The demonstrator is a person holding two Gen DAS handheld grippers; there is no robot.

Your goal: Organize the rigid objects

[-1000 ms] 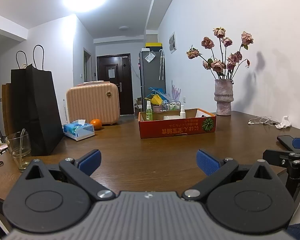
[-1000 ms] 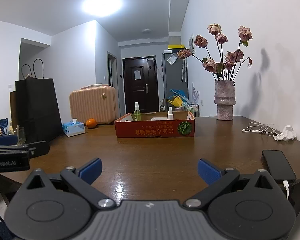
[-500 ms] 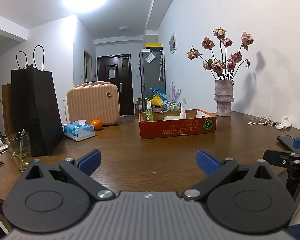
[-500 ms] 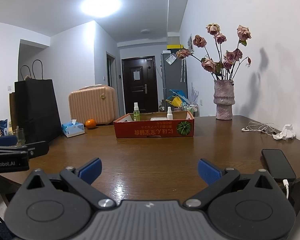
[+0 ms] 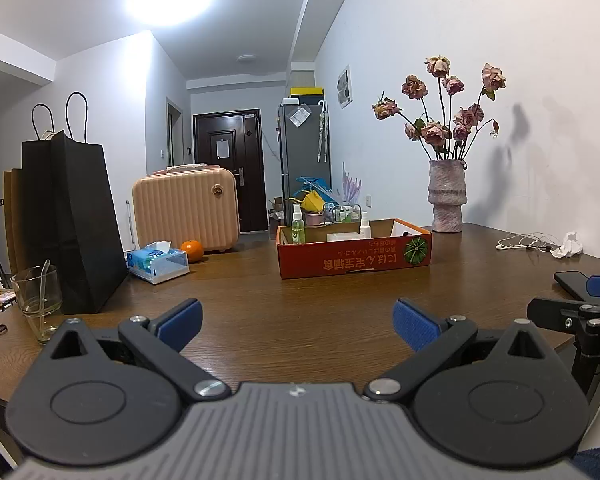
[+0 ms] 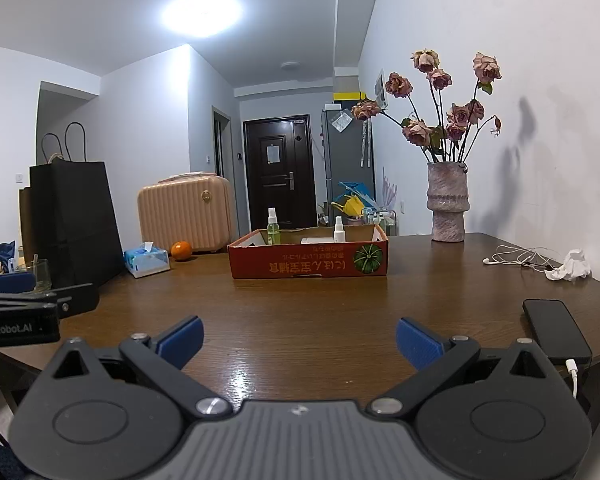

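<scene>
Left wrist view: left gripper (image 5: 296,322) spread wide, empty, low centre of frame, unchanged across the last second. Right wrist view: right gripper (image 6: 299,340) likewise apart, holding nothing, barely shifted. Beyond, mid-frame: red cardboard box (image 6: 308,258) on table (image 6: 300,304), green spray bottle (image 6: 273,227) and white spray bottle (image 6: 339,230) upright inside. No progress readable; fits either pause before reaching or finished sorting.

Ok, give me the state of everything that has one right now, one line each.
Left gripper: open, empty, above the table.
Right gripper: open, empty.
Box: open-topped, upright on the table.
Green bottle: upright in the box, cap on.
White bottle: upright in the box, cap on.
Phone: flat, screen dark, cable plugged in.
Glass: upright, straw inside.
Bag: standing upright.
Suitcase: closed.
Door: shut.
</scene>
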